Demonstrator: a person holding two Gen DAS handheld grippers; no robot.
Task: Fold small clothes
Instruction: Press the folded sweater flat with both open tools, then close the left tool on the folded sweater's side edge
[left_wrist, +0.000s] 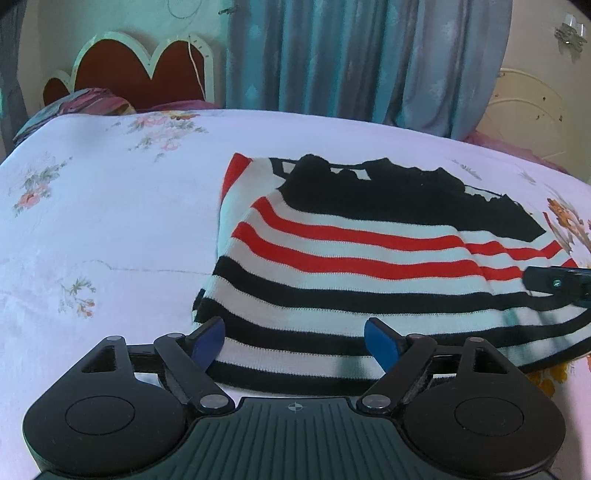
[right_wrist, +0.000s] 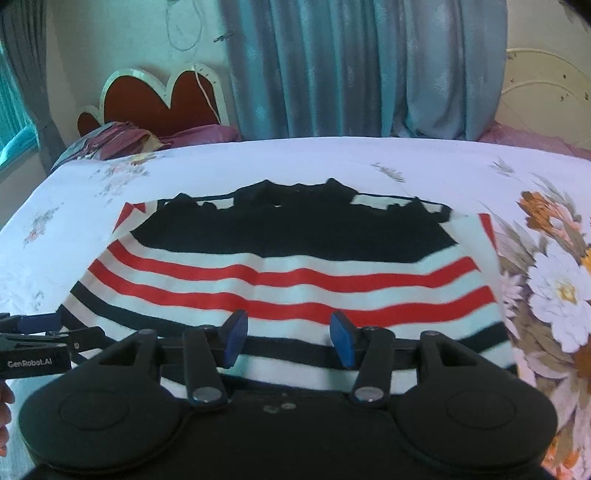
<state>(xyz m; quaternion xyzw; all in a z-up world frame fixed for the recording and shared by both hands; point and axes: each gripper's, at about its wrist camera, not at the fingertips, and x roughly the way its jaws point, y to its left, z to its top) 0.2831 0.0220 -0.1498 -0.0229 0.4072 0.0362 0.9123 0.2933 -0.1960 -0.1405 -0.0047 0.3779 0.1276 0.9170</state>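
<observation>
Striped knit sweater (left_wrist: 369, 258) in black, white and red lies spread flat on the white floral bedsheet (left_wrist: 110, 221), filling the centre and right of the left wrist view, its black upper part toward the top of the frame. At the bottom, the left gripper (left_wrist: 294, 341) hangs with its blue-padded fingers (left_wrist: 208, 341) spread wide over the sweater's near hem, holding nothing. The right gripper's black tip (left_wrist: 554, 282) enters from the right edge, over the cloth. A red scalloped headboard (left_wrist: 140, 74) sits upper left, beside a grey-blue curtain (left_wrist: 351, 55) at top centre.

In the right wrist view, the sweater (right_wrist: 280, 273) fills the middle of the frame on the bedsheet (right_wrist: 258, 158). The right gripper (right_wrist: 289, 338) at the bottom is likewise well parted and empty above the near black stripes. The left gripper (right_wrist: 40, 334) shows at the lower left edge by the sweater's corner; from here its opening cannot be judged. The headboard (right_wrist: 159, 99) and curtain (right_wrist: 351, 66) line the top.
</observation>
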